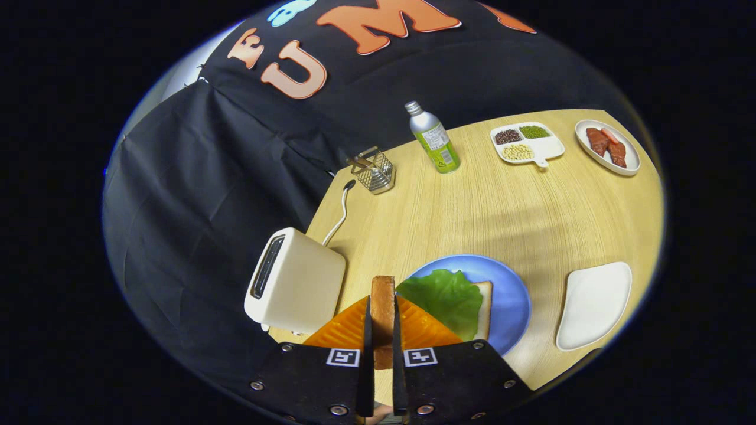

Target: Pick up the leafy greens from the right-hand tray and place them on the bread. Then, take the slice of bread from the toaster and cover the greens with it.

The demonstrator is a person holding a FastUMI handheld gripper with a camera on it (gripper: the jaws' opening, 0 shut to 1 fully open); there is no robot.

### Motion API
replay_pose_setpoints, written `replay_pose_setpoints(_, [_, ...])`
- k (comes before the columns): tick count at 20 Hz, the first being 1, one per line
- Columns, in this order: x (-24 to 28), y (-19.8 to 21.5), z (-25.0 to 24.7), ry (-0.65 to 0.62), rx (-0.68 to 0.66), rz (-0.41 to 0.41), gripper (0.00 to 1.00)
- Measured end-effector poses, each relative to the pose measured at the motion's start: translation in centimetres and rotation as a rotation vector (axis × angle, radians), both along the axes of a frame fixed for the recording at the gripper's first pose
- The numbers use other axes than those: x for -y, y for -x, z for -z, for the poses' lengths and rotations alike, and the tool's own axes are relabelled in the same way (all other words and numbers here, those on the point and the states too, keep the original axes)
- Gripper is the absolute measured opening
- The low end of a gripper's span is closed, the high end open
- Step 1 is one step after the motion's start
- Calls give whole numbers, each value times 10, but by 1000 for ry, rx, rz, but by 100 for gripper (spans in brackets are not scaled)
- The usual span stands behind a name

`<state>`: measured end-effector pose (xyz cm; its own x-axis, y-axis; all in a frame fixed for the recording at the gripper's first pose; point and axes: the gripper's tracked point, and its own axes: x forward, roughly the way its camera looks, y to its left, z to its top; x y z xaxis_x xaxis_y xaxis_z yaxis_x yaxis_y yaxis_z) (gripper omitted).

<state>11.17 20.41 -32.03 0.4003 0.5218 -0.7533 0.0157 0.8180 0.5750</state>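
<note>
Gripper view: gripper (382, 321) clenched on bread slice (383, 301), held edge-on, right of toaster (295, 283). Leafy greens (443, 298) already on base bread (484, 310), blue plate (508, 289), near right. Second step underway; next, carry right, lay flat over greens.

Even, fairly bright light falls on the wooden table (502, 218) from overhead; no harsh glare. A broad soft shadow band crosses the tabletop above the blue plate (514, 295). The bottle (434, 139) shows a mild sheen on its metal shoulder. The white tray (593, 304) reads near blown-out, little surface detail. The black cloth wall (195, 195) stays dim, folds barely visible. Strong fisheye bending: the table edge curves, the far dishes lean outward. Focus holds sharp mid-table; the gripper (382, 321), fingers clamped on a bread slice (383, 301) seen edge-on, looks slightly soft up close. The toaster (298, 283) casts a small dark shadow beneath.
</note>
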Motion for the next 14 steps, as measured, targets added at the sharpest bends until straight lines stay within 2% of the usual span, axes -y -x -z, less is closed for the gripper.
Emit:
replay_pose_setpoints(6, [4, 7, 35, 11, 9, -37, 13])
replay_pose_setpoints(14, [26, 4, 50, 62, 35, -31, 13])
